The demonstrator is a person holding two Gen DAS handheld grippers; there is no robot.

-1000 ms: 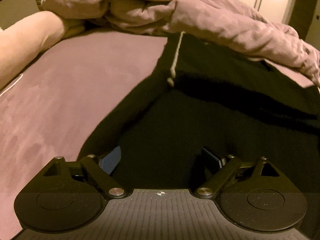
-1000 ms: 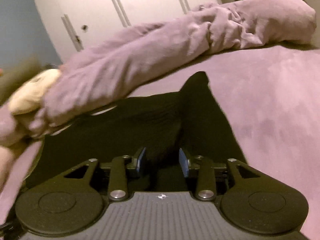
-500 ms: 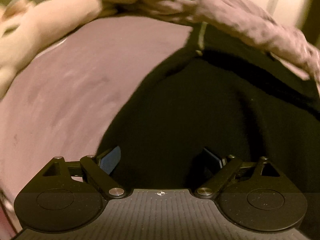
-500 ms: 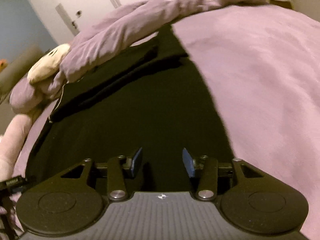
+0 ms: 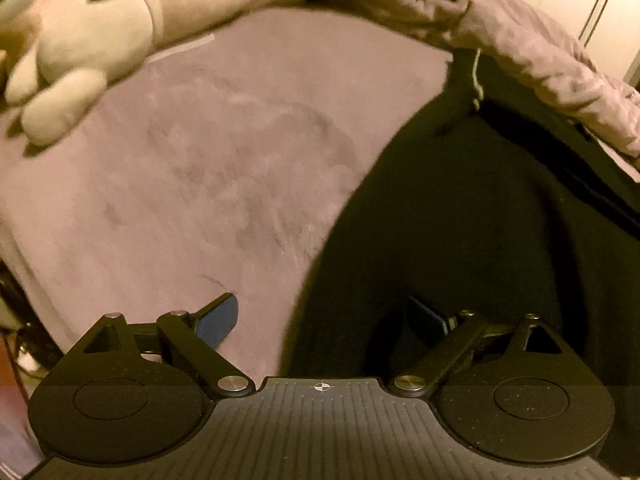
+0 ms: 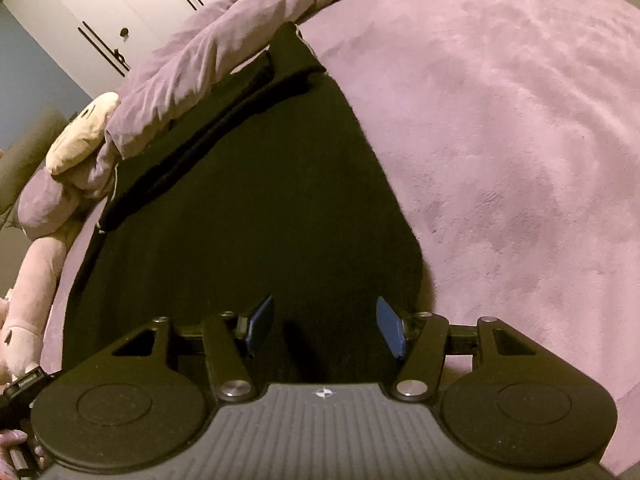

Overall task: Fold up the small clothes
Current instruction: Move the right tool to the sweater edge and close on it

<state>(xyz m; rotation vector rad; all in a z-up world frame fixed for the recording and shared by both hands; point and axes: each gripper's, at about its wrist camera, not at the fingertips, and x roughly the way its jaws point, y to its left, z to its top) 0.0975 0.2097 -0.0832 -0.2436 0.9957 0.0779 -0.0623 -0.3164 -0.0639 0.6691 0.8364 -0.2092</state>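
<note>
A black garment (image 5: pixel 460 220) with a pale drawstring (image 5: pixel 477 76) lies spread flat on the purple bed cover (image 5: pixel 220 160). My left gripper (image 5: pixel 320 308) is open and straddles the garment's left edge: one finger is over the bed cover, the other over the cloth. In the right wrist view the garment (image 6: pixel 248 208) runs away from me to a folded band at its far end. My right gripper (image 6: pixel 325 306) hangs over its near right corner with its jaws opening. Black cloth lies under the gap, and the pads do not press on it.
A pink plush toy (image 5: pixel 88 40) lies at the far left of the bed. A rumpled purple duvet (image 6: pixel 200 68) runs along the garment's far side, with a cream plush (image 6: pixel 80 136) on it. White wardrobe doors (image 6: pixel 100 0) stand behind. Bare bed cover (image 6: pixel 500 140) stretches to the right.
Both grippers pulled back along the garment, which now lies flatter and fills more of the right view. The right jaws have widened. The left view slid left, bringing the plush toy in.
</note>
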